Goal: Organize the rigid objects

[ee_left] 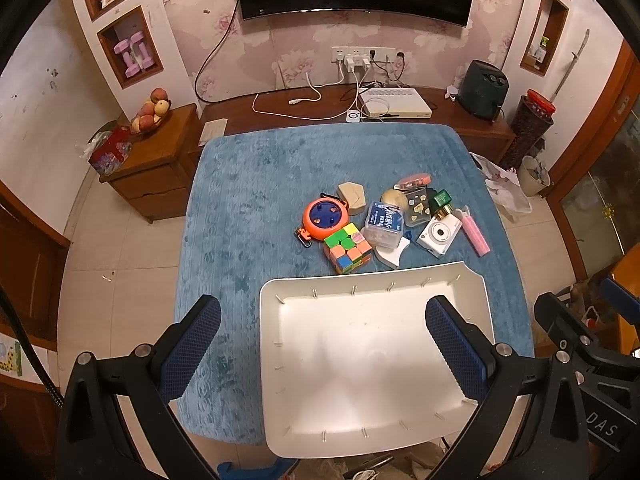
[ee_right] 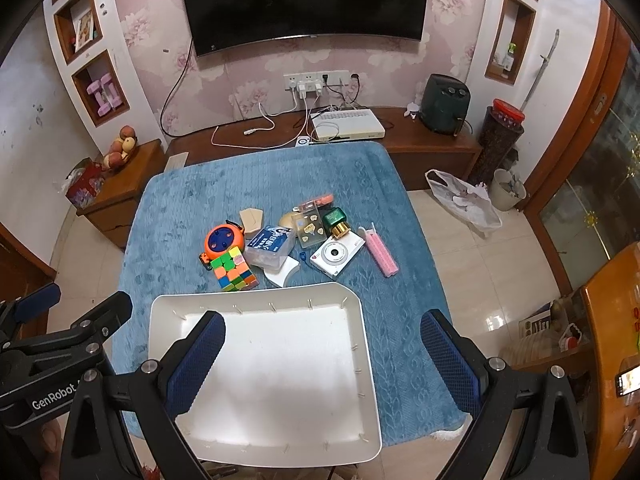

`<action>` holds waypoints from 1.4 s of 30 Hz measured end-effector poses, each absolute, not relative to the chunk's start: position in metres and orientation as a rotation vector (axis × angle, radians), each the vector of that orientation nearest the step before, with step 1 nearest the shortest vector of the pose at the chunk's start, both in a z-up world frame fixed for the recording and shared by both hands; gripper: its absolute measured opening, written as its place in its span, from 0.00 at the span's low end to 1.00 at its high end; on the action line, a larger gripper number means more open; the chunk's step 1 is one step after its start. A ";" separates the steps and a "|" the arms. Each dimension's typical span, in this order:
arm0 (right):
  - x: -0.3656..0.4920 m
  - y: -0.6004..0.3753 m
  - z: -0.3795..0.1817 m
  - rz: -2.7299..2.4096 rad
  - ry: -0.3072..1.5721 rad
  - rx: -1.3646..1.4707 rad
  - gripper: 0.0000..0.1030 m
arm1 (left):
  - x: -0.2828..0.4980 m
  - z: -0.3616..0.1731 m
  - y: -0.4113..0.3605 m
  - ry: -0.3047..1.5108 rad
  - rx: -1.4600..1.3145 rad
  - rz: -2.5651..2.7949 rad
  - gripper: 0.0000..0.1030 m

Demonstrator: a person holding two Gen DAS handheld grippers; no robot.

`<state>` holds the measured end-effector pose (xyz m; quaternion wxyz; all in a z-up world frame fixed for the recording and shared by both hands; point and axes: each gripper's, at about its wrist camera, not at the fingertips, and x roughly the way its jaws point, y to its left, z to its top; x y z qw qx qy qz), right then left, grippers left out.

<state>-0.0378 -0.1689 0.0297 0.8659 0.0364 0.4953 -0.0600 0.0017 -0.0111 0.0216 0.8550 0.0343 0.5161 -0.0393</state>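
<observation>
A white tray (ee_left: pixel 280 420) (ee_right: pixel 160 312) lies at the near edge of the blue cloth-covered table, nothing inside it. Beyond it sits a heap of small objects: a colourful puzzle cube (ee_left: pixel 347 250) (ee_right: pixel 234 270), an orange round toy (ee_left: pixel 325 219) (ee_right: pixel 224 240), a clear box with a blue label (ee_left: pixel 383 225) (ee_right: pixel 270 247), a white instant camera (ee_left: pixel 438 234) (ee_right: pixel 336 255), a pink comb-like piece (ee_left: pixel 476 233) (ee_right: pixel 382 255) and a green-and-gold bottle (ee_left: pixel 442 204) (ee_right: pixel 336 222). My left gripper (ee_left: pixel 324 340) hangs open above the tray's left side. My right gripper (ee_right: pixel 322 350) is open above its right side.
A blue cloth (ee_left: pixel 248 184) (ee_right: pixel 192 192) covers the table. Behind it runs a low wooden TV bench with a white box (ee_left: pixel 394 103) and cables. A side cabinet with a fruit bowl (ee_left: pixel 150 114) stands left; a bin (ee_right: pixel 508 189) and plastic bag are on the floor right.
</observation>
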 end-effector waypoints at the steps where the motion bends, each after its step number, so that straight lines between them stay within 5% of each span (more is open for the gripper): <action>1: -0.038 -0.169 0.030 -0.126 1.038 0.077 0.96 | 0.001 0.021 -0.011 1.085 0.072 -0.082 0.99; 42: 0.016 -0.205 -0.008 -0.319 1.099 0.160 0.96 | 0.099 -0.018 0.031 1.176 0.084 -0.180 0.99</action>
